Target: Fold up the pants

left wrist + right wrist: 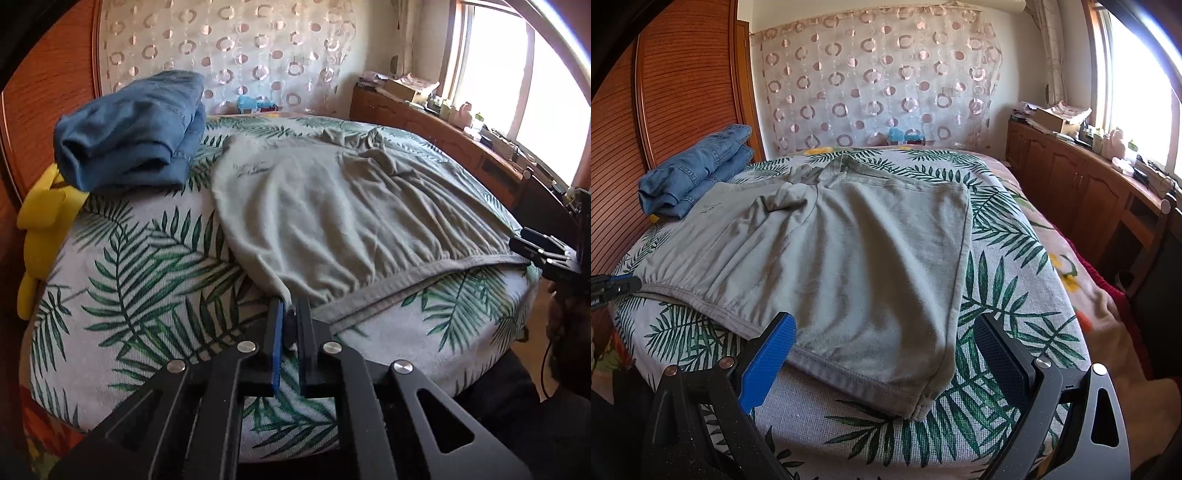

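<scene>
The grey pants (827,258) are lying flat across the middle of the bed (1015,258), which is wearing a cover printed with green leaves. In the right wrist view the waistband is running along the lower left of the frame and a hem corner is sitting at the bottom centre, near the edge of the bed.

The left gripper (290,314) is sitting at the bottom centre of the left wrist view, its jaws pressed narrow onto the near corner of the waistband, with a fold of grey cloth pinched between the blue pads (277,343). The same gripper is showing at the far left edge of the right wrist view, touching the waistband end.

The right gripper (886,347) is standing wide at the bottom of its own view, holding nothing; its blue pads are flanking the hem corner without touching it.

Folded blue jeans (129,133) are resting at the upper left of the bed, well apart from the pants. A yellow toy (40,229) is hanging just beside them at the left edge.
</scene>
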